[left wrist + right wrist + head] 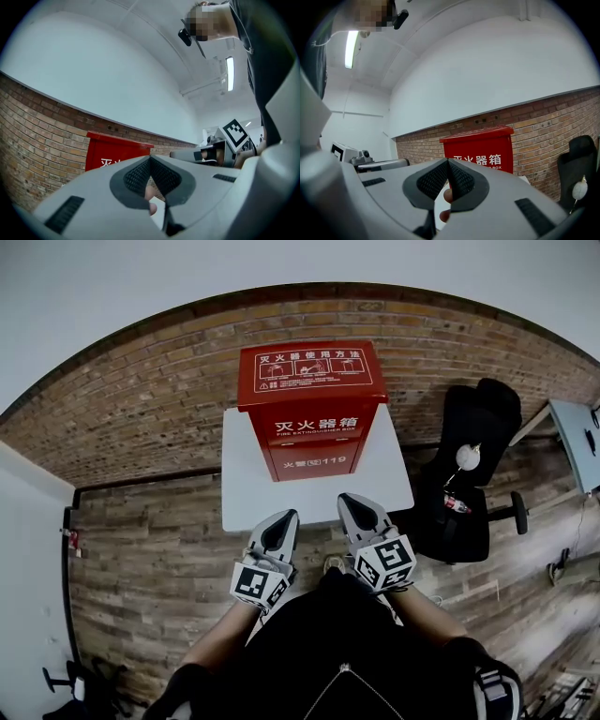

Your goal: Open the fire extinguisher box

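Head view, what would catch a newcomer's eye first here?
A bright red metal fire extinguisher box with white lettering stands closed on a white table before the brick wall. Nearer the person, the left tool and right tool point towards it side by side, both shut and empty.

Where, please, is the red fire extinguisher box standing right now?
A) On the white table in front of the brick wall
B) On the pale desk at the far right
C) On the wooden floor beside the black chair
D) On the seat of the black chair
A: in the head view the red fire extinguisher box stands upright on the white table, with the brick wall behind it.
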The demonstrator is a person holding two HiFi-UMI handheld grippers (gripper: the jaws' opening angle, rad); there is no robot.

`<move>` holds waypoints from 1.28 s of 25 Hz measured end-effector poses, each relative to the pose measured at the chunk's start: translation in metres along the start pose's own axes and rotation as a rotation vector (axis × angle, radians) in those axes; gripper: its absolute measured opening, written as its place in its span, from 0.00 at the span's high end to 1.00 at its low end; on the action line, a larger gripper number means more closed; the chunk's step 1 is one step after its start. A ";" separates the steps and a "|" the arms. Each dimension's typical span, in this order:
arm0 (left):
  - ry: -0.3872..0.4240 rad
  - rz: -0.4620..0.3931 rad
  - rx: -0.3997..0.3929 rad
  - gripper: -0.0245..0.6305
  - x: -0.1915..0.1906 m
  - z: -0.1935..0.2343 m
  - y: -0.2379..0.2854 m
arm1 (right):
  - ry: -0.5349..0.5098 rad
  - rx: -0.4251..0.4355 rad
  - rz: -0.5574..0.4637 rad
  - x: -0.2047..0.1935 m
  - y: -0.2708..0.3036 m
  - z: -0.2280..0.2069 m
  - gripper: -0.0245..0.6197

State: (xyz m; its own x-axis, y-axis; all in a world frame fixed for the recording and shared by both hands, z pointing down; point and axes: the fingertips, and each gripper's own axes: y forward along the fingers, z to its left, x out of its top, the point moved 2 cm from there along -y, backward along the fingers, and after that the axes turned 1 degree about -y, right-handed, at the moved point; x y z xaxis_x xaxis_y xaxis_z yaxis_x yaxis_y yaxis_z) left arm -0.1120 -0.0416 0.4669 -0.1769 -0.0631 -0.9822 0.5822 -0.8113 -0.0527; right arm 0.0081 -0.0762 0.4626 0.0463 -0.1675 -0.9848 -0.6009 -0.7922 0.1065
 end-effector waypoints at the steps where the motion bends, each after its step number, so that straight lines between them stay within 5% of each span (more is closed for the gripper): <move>1: 0.004 -0.001 0.000 0.89 0.000 0.003 0.009 | 0.001 0.008 0.001 0.002 0.007 -0.008 0.93; 5: 0.007 0.045 0.031 0.89 0.006 0.014 0.044 | 0.002 0.049 -0.003 0.015 0.031 -0.034 0.93; 17: 0.023 -0.003 0.084 0.89 0.012 0.038 0.133 | 0.037 0.152 0.041 0.021 0.090 -0.105 0.93; 32: 0.026 0.007 0.007 0.89 0.023 0.077 0.151 | 0.031 0.127 0.034 0.031 0.130 -0.097 0.93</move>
State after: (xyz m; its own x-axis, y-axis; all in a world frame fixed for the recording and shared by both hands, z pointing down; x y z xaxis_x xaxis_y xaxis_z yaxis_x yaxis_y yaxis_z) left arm -0.0894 -0.2099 0.4503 -0.1519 -0.0541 -0.9869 0.5780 -0.8148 -0.0443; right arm 0.0088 -0.2411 0.4593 0.0477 -0.2123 -0.9760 -0.6986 -0.7055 0.1193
